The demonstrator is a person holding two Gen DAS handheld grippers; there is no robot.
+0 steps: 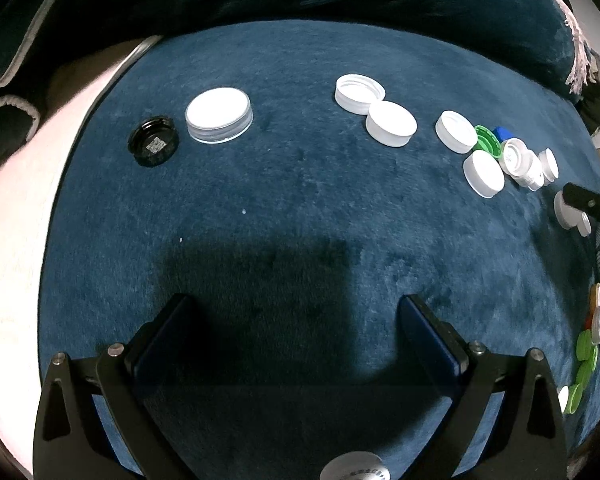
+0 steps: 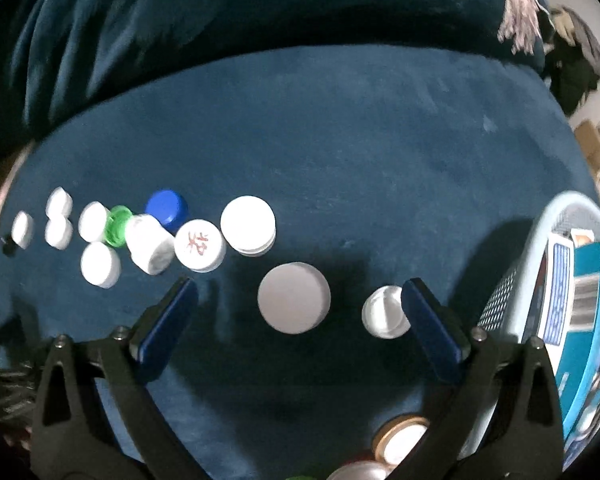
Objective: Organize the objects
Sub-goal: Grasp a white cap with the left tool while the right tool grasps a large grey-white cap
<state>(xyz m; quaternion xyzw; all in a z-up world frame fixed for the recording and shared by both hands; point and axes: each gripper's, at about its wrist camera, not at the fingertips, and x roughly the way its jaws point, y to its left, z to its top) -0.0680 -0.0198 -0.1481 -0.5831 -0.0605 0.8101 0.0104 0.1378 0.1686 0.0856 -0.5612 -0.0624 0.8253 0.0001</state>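
Several bottle caps lie on a dark blue velvet cushion (image 1: 300,200). In the left wrist view a black cap (image 1: 153,147) and a large white cap (image 1: 219,115) sit far left, more white caps (image 1: 391,123) in the middle, a green cap (image 1: 488,141) and small white caps far right. My left gripper (image 1: 296,312) is open and empty above bare cushion. In the right wrist view my right gripper (image 2: 298,292) is open, with a grey-white cap (image 2: 294,298) between its fingers and a small white cap (image 2: 384,312) by the right finger. A blue cap (image 2: 167,208) and a cap with red characters (image 2: 200,245) lie beyond.
A light blue basket (image 2: 540,248) with boxes stands at the right edge of the right wrist view. Green, orange and white caps (image 1: 590,344) line the cushion's right edge. A gold-rimmed cap (image 2: 402,436) lies under the right gripper. A dark blue cushion back (image 1: 340,0) rises behind.
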